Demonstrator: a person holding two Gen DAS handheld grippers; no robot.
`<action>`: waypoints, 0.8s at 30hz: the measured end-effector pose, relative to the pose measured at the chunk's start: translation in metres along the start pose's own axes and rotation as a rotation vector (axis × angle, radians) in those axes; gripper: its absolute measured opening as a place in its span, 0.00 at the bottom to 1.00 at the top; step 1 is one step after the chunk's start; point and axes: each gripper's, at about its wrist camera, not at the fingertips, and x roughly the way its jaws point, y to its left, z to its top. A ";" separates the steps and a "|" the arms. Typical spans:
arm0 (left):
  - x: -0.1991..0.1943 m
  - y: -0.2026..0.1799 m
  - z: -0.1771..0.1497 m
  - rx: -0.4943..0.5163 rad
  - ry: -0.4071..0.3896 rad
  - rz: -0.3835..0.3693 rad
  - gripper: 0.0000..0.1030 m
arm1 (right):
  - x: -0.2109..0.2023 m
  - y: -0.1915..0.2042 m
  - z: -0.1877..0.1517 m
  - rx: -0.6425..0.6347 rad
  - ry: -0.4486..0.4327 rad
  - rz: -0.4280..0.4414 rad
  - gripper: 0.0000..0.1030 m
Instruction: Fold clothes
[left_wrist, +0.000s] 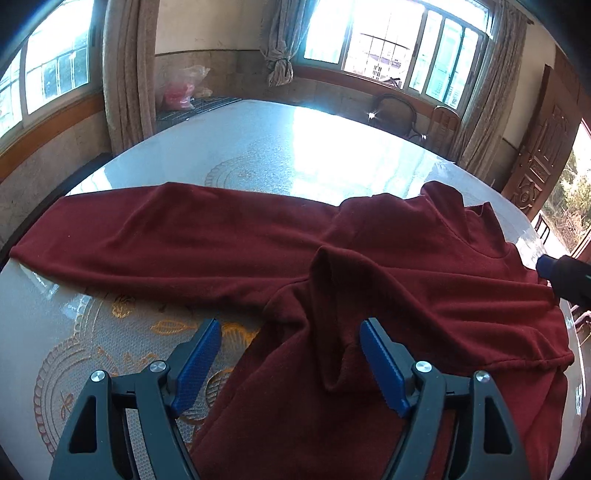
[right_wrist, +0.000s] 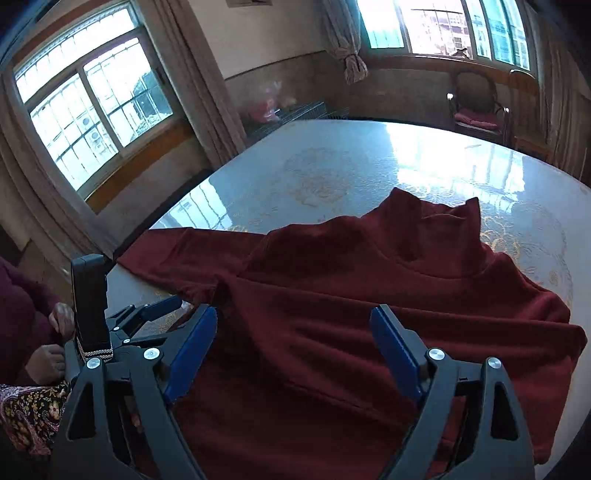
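Note:
A dark red long-sleeved top (left_wrist: 388, 266) lies spread on the round table (left_wrist: 258, 155). One sleeve (left_wrist: 155, 232) stretches flat to the left; the other sleeve's cuff (left_wrist: 332, 280) lies folded over the body. The collar (left_wrist: 454, 206) points to the far side. My left gripper (left_wrist: 290, 328) is open just above the cloth near that cuff, holding nothing. In the right wrist view the top (right_wrist: 369, 295) fills the middle, and my right gripper (right_wrist: 293, 321) is open above its body, empty. The left gripper (right_wrist: 162, 310) shows at the left there.
The table has a glossy white cover with gold embroidery (left_wrist: 110, 354) and strong window glare (left_wrist: 332, 147). Chairs (right_wrist: 480, 107) stand by the far windows. A pink bag (left_wrist: 181, 92) sits on a rack beyond the table. The person's hands (right_wrist: 51, 339) are at the left edge.

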 end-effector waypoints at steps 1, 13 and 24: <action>-0.003 0.002 -0.004 0.004 -0.009 0.004 0.76 | 0.013 0.009 0.007 -0.026 0.030 0.010 0.83; -0.016 0.018 -0.015 -0.016 -0.015 -0.025 0.77 | 0.115 0.065 0.037 -0.179 0.301 0.001 0.61; -0.017 0.018 -0.015 -0.020 -0.016 -0.031 0.77 | 0.101 0.048 0.056 0.085 0.117 -0.103 0.04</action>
